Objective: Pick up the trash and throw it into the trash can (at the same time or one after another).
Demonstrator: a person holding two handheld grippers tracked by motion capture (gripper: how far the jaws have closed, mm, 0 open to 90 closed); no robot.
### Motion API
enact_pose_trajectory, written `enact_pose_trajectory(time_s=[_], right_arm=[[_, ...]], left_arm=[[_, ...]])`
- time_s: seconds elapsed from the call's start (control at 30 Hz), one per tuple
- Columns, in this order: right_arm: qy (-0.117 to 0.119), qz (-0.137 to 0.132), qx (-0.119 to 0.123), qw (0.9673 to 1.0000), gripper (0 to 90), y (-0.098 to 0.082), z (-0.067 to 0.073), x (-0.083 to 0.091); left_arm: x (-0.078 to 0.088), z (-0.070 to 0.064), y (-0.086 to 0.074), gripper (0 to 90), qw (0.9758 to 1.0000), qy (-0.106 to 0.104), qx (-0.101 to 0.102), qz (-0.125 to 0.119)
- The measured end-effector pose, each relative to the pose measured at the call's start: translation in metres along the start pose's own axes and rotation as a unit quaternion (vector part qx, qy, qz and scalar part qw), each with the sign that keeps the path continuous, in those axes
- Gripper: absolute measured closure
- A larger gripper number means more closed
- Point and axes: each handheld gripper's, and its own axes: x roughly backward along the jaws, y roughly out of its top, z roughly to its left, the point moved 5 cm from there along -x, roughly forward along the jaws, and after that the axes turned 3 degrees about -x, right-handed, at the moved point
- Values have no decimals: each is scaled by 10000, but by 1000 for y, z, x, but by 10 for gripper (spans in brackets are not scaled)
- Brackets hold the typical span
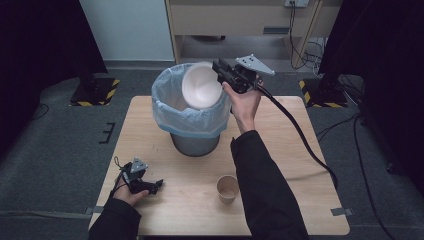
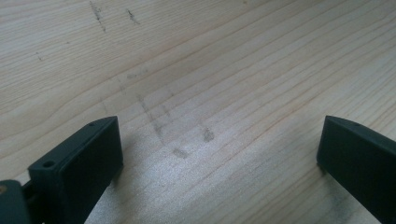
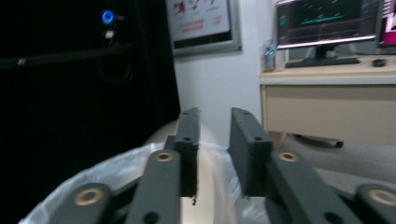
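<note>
1. The right gripper [image 1: 220, 70] is held up over the far right edge of the bin [image 1: 192, 112], which stands toward the far side of the table [image 1: 280, 165].
2. A white bowl [image 1: 201, 85] hangs tipped on its side over the bin's mouth, its hollow facing the near side, with its rim between the right gripper's jaws.
3. In the right gripper view the jaws stand a little apart with the bowl's rim [image 3: 210, 186] in the gap. It lies against the left jaw, and a gap shows at the right jaw, so the grip is loosened and not pressing from both sides.
4. The bin is grey metal with a pale blue plastic bag [image 1: 165, 107] folded over its rim.
5. The left gripper [image 1: 152, 186] rests low on the near left part of the table, in the person's left hand [image 1: 127, 192].
6. In the left gripper view its jaws are spread wide with bare wood [image 2: 210, 93] between them, holding nothing.
7. A brown paper cup [image 1: 227, 189] stands upright on the near part of the table, just left of the right sleeve [image 1: 262, 185] and well apart from the bin.
</note>
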Motion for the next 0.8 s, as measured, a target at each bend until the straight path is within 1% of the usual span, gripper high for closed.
enact_pose_trajectory(time_s=[0.03,0.07,0.1,0.17,0.27,0.33,0.43,0.53,0.57,0.6,0.63,0.73,0.8], right_arm=[[20,42,47,10000,703,-1,0,0],[31,63,70,10000,674,0,0,4],[31,63,70,10000,674,0,0,4],[68,-113,-144,9998,635,8,-5,14],[10,-227,-200,9995,569,17,-14,29],[-24,-293,-222,9993,528,23,-22,46],[-26,-310,-176,9994,501,24,-31,72],[-33,-262,-117,9996,478,17,-40,99],[-31,-237,-131,9996,472,13,-43,108],[-13,-171,-157,9997,458,3,-49,123],[-13,-171,-157,9997,458,3,-49,123],[-15,-18,-245,9997,449,-19,-59,150],[-26,85,-268,9996,446,-35,-64,162]], left_arm=[[0,0,0,0,10000,0,0,-1],[0,0,0,0,10000,-1,-2,1],[0,0,0,0,10000,1,0,0],[0,0,0,0,10000,0,-1,-1],[0,0,0,0,10000,0,0,-3],[0,0,0,0,10000,1,0,-3],[0,0,0,0,10000,2,1,-6],[0,0,0,0,10000,0,-8,7],[0,0,0,0,10000,1,-3,3],[0,0,0,0,10000,1,-4,2],[0,0,0,0,10000,2,-3,2],[0,0,0,0,10000,2,-2,1],[0,0,0,0,10000,2,-3,2]])
